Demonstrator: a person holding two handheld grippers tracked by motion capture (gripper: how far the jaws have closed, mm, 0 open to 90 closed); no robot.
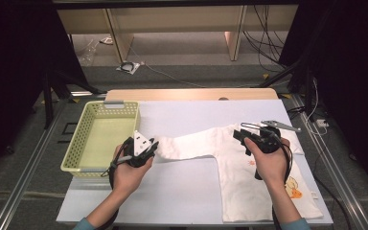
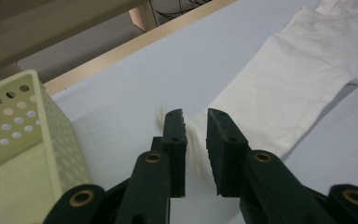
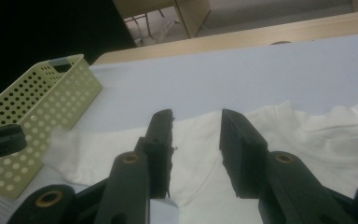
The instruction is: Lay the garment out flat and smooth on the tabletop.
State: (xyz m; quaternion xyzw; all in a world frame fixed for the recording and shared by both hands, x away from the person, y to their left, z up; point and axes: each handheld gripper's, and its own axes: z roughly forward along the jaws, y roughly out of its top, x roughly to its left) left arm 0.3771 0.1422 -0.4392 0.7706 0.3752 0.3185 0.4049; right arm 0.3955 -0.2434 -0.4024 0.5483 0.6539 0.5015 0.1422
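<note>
A white long-sleeved child's shirt [image 1: 249, 172] lies flat on the white table cover [image 1: 187, 191], one sleeve stretched left toward the basket. My left gripper [image 1: 152, 145] sits at that sleeve's cuff. In the left gripper view its jaws [image 2: 196, 116] stand slightly apart, with the sleeve [image 2: 289, 79] end showing in the gap and not pinched. My right gripper [image 1: 239, 134] hovers over the shirt's shoulder near the collar. Its jaws [image 3: 196, 116] are open above the cloth [image 3: 307, 126].
A pale green perforated basket [image 1: 76, 143] stands at the table's left, close beside my left hand, and looks to have nothing in it. The table's wooden far edge [image 1: 191, 93] runs behind the shirt. Cables and shelf legs lie on the floor beyond.
</note>
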